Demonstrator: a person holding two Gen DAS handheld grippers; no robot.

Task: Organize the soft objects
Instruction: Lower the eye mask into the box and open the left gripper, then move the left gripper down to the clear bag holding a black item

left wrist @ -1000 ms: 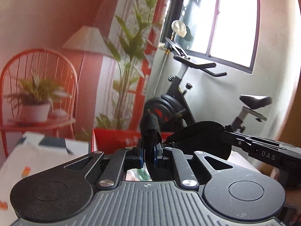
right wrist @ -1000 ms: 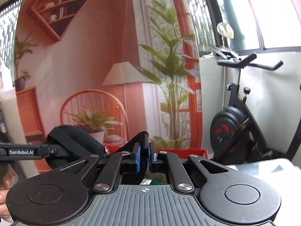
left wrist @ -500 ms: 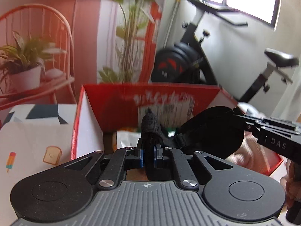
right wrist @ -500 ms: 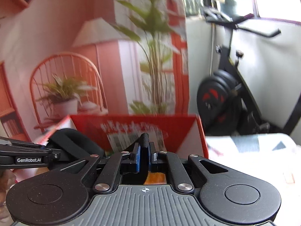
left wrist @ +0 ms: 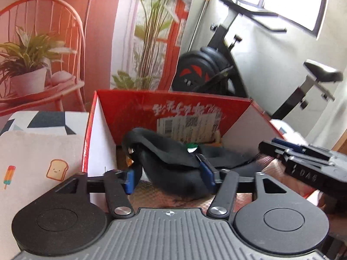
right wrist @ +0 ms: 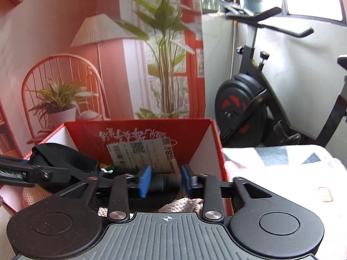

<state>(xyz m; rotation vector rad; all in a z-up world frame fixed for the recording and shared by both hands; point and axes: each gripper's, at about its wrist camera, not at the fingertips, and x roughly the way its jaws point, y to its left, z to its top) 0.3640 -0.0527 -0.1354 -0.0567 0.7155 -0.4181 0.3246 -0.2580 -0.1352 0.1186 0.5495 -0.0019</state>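
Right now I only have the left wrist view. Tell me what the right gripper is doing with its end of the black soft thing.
Observer: The right gripper has its jaws opening, with a black strap between the pads, inside the red box.
Operator: Report what lies under it.
Observer: A pale pink knitted item, directly below that gripper.
Operator: Now describe the right of the box.
Observer: A patterned cloth with grey triangles lies there.

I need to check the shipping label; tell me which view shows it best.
The right wrist view: the white label on the red box's inner back wall is almost fully visible, barcodes discernible. In the left wrist view the label is blurred and its lower edge hidden behind the black fabric item.
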